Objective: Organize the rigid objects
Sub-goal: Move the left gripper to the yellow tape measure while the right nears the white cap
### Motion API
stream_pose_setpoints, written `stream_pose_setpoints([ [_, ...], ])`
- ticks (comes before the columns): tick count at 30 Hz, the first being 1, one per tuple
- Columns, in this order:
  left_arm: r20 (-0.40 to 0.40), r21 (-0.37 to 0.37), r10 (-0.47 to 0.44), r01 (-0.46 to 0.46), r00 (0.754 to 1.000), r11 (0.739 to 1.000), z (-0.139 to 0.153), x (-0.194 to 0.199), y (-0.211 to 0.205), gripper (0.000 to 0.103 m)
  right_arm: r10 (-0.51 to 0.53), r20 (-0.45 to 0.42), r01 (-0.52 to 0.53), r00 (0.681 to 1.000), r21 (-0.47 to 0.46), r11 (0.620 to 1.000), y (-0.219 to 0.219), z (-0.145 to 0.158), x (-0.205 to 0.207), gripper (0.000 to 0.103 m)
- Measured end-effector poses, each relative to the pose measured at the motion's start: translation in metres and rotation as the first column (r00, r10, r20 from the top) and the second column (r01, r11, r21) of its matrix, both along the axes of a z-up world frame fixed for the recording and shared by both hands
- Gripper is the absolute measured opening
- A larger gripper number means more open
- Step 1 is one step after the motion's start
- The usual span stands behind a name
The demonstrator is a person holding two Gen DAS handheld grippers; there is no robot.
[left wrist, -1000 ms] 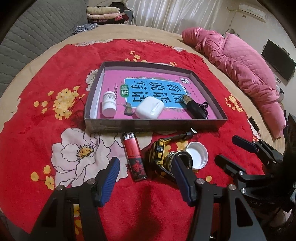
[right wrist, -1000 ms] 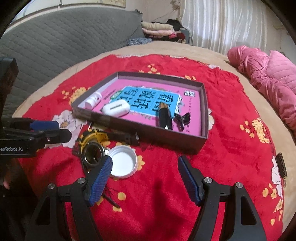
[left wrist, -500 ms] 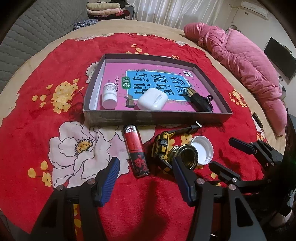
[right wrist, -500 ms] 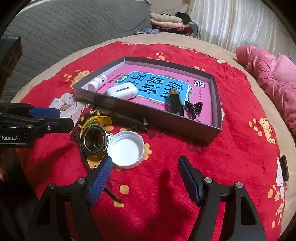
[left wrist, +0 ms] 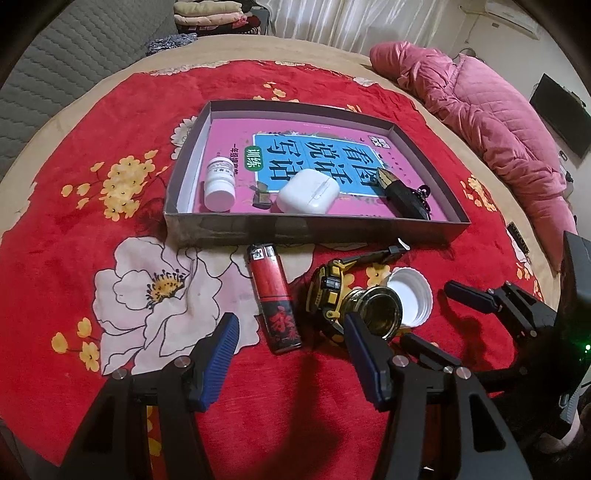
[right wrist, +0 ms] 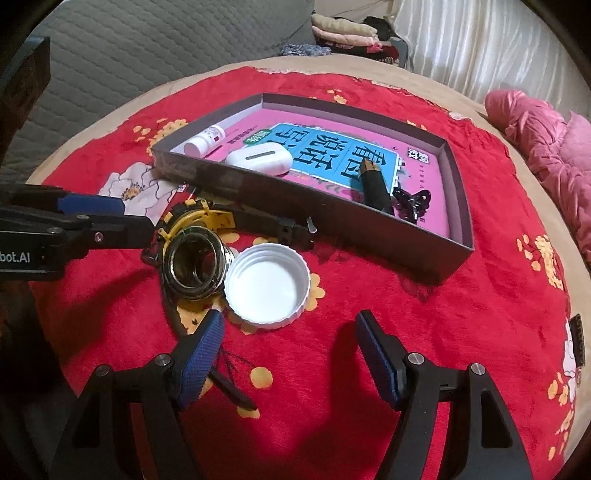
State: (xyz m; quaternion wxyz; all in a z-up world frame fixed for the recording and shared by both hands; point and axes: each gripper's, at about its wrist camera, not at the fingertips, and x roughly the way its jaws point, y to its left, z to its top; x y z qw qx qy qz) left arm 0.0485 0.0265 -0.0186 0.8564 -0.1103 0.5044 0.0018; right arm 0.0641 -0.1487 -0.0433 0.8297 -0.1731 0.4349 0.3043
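Observation:
A dark shallow box (left wrist: 314, 226) (right wrist: 295, 201) lined with a pink and blue book holds a white bottle (left wrist: 219, 181), a white earbud case (left wrist: 308, 192) (right wrist: 258, 158), a black tube (left wrist: 400, 195) and a black hair clip (right wrist: 412, 201). In front of it lie a red lighter (left wrist: 275, 295), a yellow and black watch (left wrist: 327, 291) (right wrist: 195, 221), a brass ring piece (left wrist: 380, 310) (right wrist: 194, 264) and a white cap (left wrist: 412, 299) (right wrist: 266, 284). My left gripper (left wrist: 291, 354) (right wrist: 136, 216) stands open just short of the lighter. My right gripper (right wrist: 290, 347) (left wrist: 428, 314) is open just short of the cap.
Everything rests on a red flowered blanket (left wrist: 110, 221) over a round bed. A pink quilted jacket (left wrist: 498, 122) lies at the far right, folded clothes (left wrist: 214, 14) at the back. A thin dark stick (right wrist: 229, 384) lies under my right gripper's left finger.
My right gripper has sunk and come closer to the white cap. The left gripper has barely moved. Both stay open and no object has shifted.

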Motion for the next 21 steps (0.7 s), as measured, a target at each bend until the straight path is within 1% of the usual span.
stream_pose_setpoints([
  [8, -0.006, 0.004, -0.008, 0.008, 1.000, 1.000, -0.004, 0.006, -0.004, 0.059, 0.005, 0.002, -0.005, 1.000, -0.002, 1.000, 0.006, -0.005, 0.004, 0.075],
  [11, -0.009, 0.016, -0.003, 0.003, 1.000, 1.000, -0.006, 0.008, -0.004, 0.059, 0.008, 0.002, -0.008, 1.000, -0.002, 1.000, 0.007, -0.006, 0.005, 0.075],
  [21, -0.014, 0.012, 0.007, -0.007, 1.000, 1.000, -0.012, 0.021, -0.003, 0.059, 0.004, -0.001, -0.004, 1.000, 0.005, 1.000, 0.010, -0.008, 0.009, 0.075],
])
